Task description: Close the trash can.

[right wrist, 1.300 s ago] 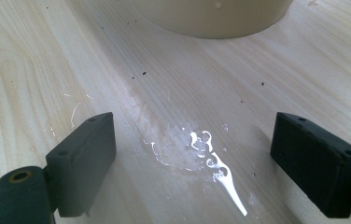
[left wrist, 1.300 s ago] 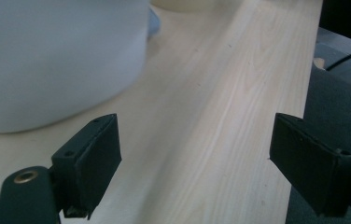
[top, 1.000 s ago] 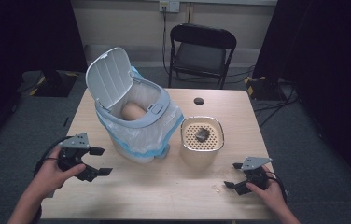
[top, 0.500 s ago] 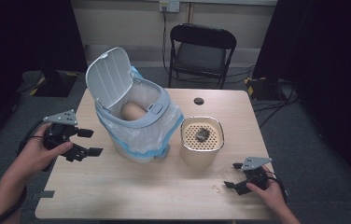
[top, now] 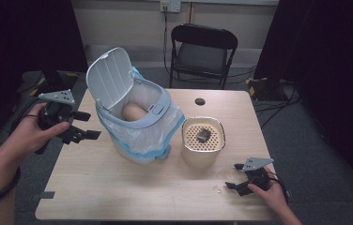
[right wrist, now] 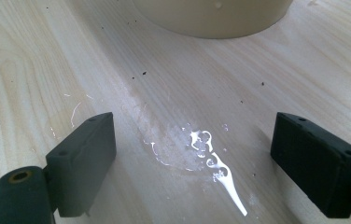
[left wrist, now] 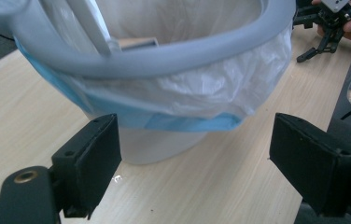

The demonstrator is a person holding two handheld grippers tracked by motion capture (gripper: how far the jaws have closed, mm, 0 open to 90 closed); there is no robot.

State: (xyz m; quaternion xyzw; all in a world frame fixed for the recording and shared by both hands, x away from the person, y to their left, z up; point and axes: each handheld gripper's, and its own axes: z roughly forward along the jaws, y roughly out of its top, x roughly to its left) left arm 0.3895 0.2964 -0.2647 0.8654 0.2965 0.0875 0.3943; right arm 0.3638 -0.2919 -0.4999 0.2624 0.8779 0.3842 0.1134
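The right gripper [top: 236, 183] sits low at the near right of the surface [top: 118, 197], held in the person's right hand [top: 271, 194]. Its jaws are spread with nothing between them, and in the right gripper view they frame bare wood with a small shiny wet smear [right wrist: 208, 158] just ahead. Beyond that smear, close in front of this gripper, stands the cream container [top: 203, 149], its perforated top [top: 203, 134] carrying a small dark clump [top: 203, 135].

The left gripper [top: 83, 135] is held above the surface's left edge in the left hand [top: 29, 136], released and grasping nothing, its jaws wide apart. Directly ahead of it, near but not touching, is the lined bin [top: 139, 124]. In the left gripper view the bin's grey rim [left wrist: 164, 56] arches just above and beyond the jaws, with the white and blue plastic liner [left wrist: 187, 93] bulging beneath it. The bin's lid [top: 110, 77] stands open, tilted back towards this gripper's side, and a tan object [top: 133, 112] lies inside the liner. Farther off, a small black disc [top: 200, 101] lies on the surface's far part, and a black folding chair [top: 203, 54] stands behind.
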